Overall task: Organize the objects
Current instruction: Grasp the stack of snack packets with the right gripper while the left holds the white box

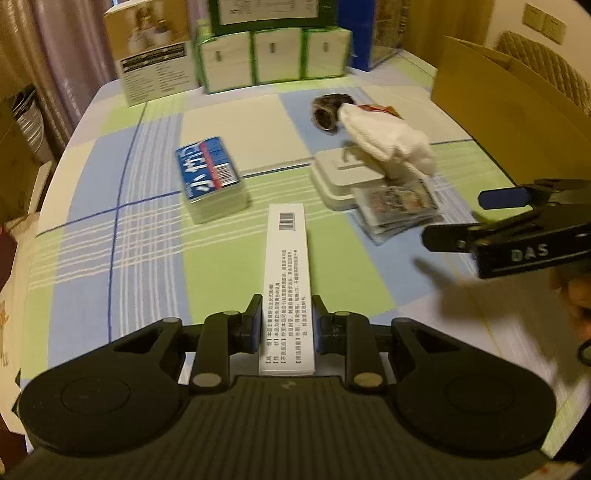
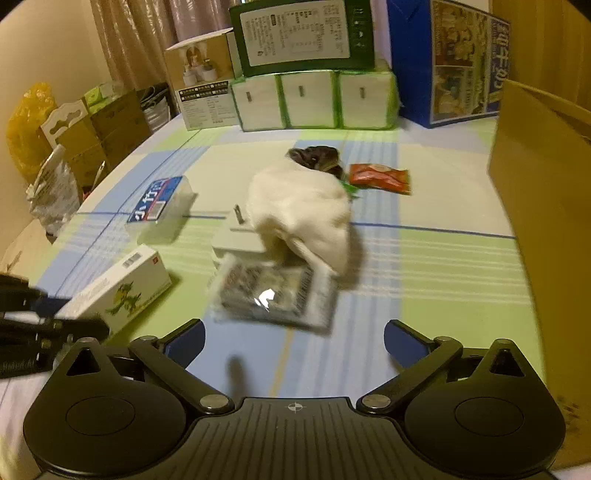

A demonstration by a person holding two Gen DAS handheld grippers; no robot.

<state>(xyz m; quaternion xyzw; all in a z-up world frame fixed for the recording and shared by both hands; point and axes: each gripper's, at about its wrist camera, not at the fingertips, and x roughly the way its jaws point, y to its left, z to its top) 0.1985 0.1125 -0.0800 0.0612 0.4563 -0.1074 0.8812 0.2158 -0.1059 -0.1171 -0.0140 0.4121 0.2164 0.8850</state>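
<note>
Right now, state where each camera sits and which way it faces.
Left wrist: on the left tool, facing across the checked tablecloth toward the tissue packs; its fingers clamp a long white box.
Right wrist: on the right tool, open, facing the white cloth and the clear packet.
Shared: the long white box, the blue-labelled box, each other's tool.

At the far edge of the desk [image 2: 443, 258], with its green, blue and white checked cloth, stand tissue packs [image 2: 314, 99] wrapped in green, a green box [image 2: 299, 35] on top. Beside them stand a beige product box [image 1: 151, 55] and a blue bag [image 2: 450, 62]. Curtains [image 2: 147, 37] hang behind, and cardboard boxes [image 2: 99, 136] are stacked at the left.
</note>
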